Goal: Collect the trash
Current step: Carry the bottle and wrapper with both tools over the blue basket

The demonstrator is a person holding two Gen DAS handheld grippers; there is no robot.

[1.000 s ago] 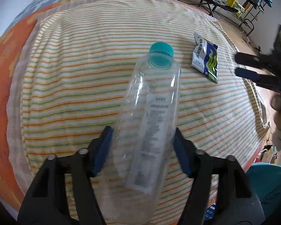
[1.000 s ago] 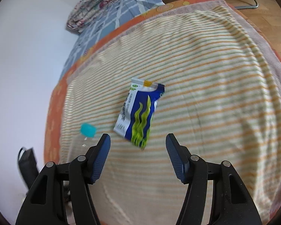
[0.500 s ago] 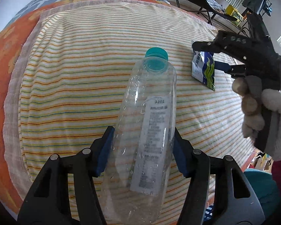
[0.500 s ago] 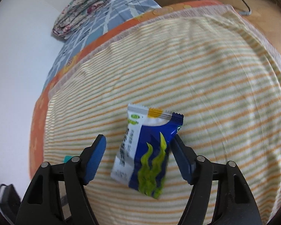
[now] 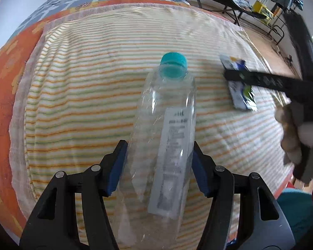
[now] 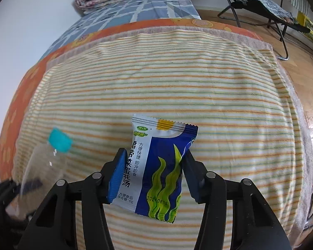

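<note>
Trash here is two items on the striped blanket (image 6: 177,79): left gripper (image 5: 158,162) clamps the clear bottle (image 5: 167,137); right gripper (image 6: 152,175), its jaws just closing, pinches the soup packet (image 6: 160,166) at the bottle's two o'clock. Next: lift both away.

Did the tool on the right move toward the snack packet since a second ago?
Yes. In the left view the right tool has come in from the picture's right edge over the striped blanket and has just been closing around the snack packet.
</note>
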